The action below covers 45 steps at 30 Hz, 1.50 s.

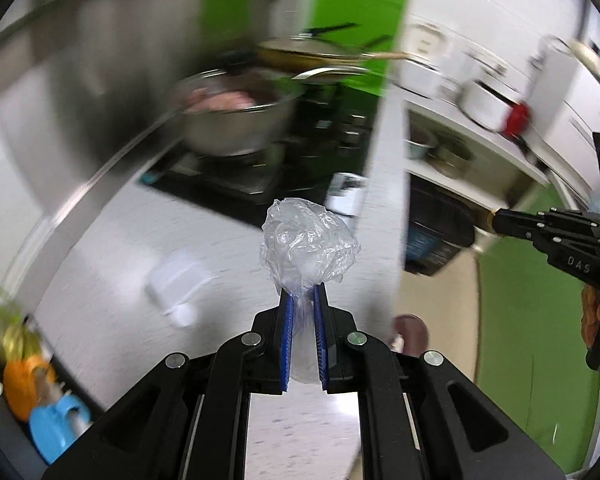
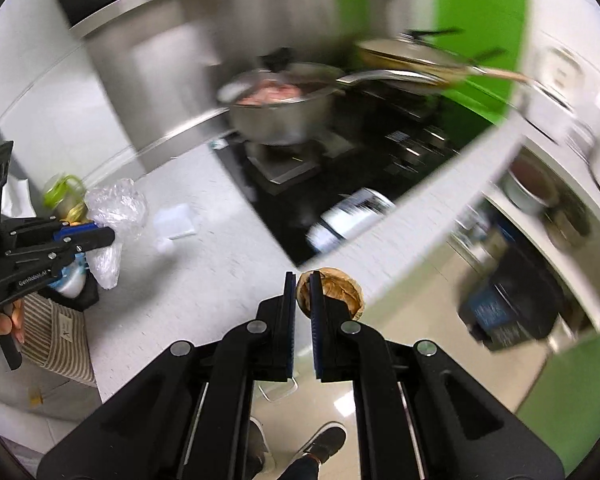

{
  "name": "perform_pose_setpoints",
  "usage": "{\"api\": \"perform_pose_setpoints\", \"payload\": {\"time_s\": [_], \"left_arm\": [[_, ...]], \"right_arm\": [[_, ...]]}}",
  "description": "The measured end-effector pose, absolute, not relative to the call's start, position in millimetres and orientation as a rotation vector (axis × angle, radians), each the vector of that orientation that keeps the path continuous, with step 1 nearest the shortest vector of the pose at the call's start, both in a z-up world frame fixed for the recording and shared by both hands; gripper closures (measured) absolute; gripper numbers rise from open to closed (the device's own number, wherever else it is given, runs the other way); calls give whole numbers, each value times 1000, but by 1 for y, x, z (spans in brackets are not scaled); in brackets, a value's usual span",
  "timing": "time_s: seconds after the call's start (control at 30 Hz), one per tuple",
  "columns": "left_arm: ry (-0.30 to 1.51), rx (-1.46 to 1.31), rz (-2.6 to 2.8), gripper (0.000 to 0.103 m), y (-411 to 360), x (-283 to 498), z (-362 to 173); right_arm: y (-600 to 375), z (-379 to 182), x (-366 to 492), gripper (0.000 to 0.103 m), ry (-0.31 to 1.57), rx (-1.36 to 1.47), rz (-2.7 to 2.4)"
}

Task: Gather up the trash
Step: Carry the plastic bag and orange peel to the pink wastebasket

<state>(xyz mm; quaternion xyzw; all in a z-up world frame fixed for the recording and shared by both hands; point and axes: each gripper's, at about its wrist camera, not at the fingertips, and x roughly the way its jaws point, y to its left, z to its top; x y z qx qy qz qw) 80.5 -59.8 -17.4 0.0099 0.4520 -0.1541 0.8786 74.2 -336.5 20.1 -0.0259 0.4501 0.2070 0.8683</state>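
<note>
My left gripper is shut on a crumpled clear plastic bag and holds it above the white counter. From the right wrist view the left gripper shows at the left with the bag in it. My right gripper is shut on the rim of a brown paper cup near the counter's front edge. The right gripper's tip shows at the right of the left wrist view.
A steel pot of meat sits on the black stove, a frying pan behind it. A white packet lies on the counter. A dark bin stands on the floor at the right. Bottles stand at the counter's left.
</note>
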Motion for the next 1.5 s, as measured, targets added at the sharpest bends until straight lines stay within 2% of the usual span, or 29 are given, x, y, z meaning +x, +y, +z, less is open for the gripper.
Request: {"api": "perform_pose_setpoints", "payload": {"time_s": [0.4,0.73,1.1,1.5], "left_arm": [[962,154,-627,92,-223,55,-37],[1015,175,-665,92,-335,35,-72],[1129,224,-721,92,-420,56,-185],[1251,309,-809,92,-467,93,-370]], "right_arm": [[-489,-12,-4,97,981,93,167],[-580,-60,-24,97,1043,105,175],[-634,-133,-5,97,1075,133,172],[-669,-290,11,97,1137,224,89]]}}
